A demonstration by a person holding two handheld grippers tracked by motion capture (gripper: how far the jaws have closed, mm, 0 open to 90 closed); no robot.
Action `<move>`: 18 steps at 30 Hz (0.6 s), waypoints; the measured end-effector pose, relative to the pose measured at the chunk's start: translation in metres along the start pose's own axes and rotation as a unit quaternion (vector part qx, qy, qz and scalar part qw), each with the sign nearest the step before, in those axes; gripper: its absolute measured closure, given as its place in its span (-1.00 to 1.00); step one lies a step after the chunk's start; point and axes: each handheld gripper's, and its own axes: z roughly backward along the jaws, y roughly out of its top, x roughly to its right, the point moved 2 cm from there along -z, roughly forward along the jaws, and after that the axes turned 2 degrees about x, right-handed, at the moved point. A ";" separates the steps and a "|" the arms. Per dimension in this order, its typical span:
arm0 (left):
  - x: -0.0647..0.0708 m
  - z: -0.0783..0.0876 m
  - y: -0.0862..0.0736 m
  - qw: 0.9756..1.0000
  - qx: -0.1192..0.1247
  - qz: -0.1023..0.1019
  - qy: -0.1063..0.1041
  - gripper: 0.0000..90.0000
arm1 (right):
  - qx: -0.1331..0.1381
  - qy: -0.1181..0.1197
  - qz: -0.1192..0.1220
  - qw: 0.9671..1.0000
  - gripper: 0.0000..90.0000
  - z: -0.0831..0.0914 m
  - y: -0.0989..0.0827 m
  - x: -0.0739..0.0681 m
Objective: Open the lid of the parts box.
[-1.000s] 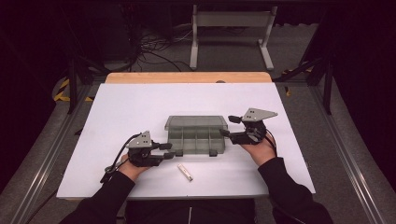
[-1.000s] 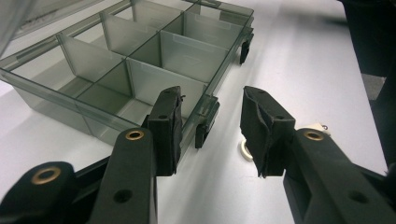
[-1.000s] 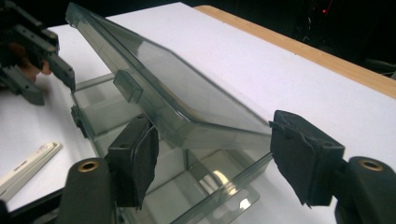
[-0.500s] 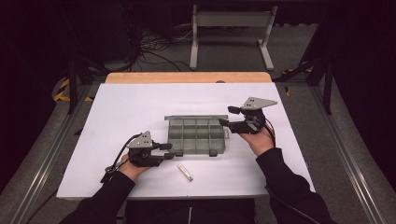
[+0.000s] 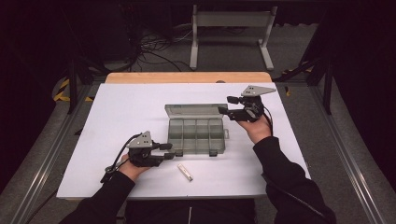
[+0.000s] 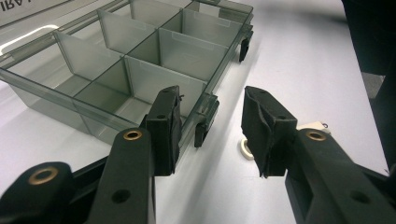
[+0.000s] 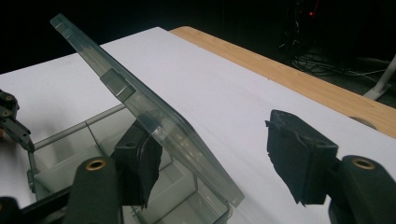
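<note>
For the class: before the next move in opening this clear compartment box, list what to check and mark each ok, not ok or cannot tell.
1. Lid raised off the compartment box: ok, half open.
2. Right gripper placed at the lid: ok, one pad under it, jaws apart.
3. Left gripper steadying the box: cannot tell; the jaws straddle a front latch.
4. Compartments free of parts: ok.
5. Small white stick away from the box: ok.

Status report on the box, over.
Left tongs open at the box front corner. Right tongs open, one pad under the raised lid. Compartments look empty. Small white tube lies clear.
</note>
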 end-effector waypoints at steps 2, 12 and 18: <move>0.000 0.000 0.000 1.000 0.000 0.000 0.000 0.29 | 0.001 -0.001 -0.001 1.000 -0.20 -0.002 0.002 0.002; 0.000 0.000 0.000 1.000 0.000 0.000 -0.001 0.28 | -0.002 -0.007 -0.010 1.000 -0.17 -0.016 0.005 0.011; 0.000 0.000 0.000 1.000 0.000 -0.002 -0.001 0.28 | -0.007 -0.011 -0.013 1.000 -0.16 -0.025 0.006 0.013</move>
